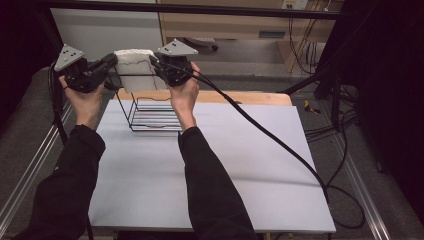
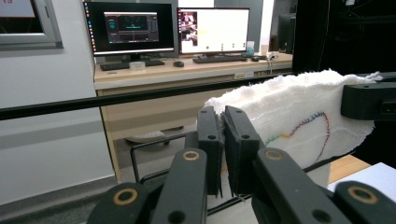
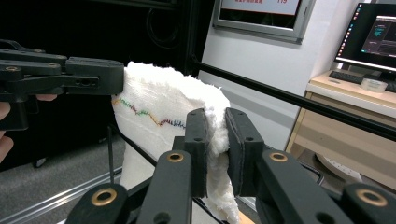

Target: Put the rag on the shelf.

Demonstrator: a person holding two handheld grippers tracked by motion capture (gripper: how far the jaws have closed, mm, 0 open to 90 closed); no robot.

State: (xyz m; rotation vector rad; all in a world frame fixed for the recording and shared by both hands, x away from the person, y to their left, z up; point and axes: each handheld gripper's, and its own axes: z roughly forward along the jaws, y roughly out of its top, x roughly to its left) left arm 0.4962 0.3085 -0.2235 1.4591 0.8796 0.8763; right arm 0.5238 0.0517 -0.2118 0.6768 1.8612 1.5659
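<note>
A white towel [image 1: 133, 66] with a coloured stitched line hangs above a black wire rack [image 1: 152, 116] at the table's far left. My left gripper [image 1: 111, 61] is shut on the towel's left upper edge, my right gripper [image 1: 154, 62] on its right upper edge. In the left gripper view the towel [image 2: 299, 121] stretches from my closed left gripper [image 2: 223, 144] toward the right gripper's jaw at the frame's right side. In the right gripper view the towel [image 3: 159, 112] is pinched by my right gripper [image 3: 216, 149], with the left gripper [image 3: 93, 77] clamped on its far corner.
The wire rack stands on a grey table top [image 1: 240, 165] near a wooden strip [image 1: 240, 97] at the far edge. A black cable [image 1: 270, 137] trails from the right gripper across the table to the right. A black frame bar [image 1: 200, 9] crosses beyond the table.
</note>
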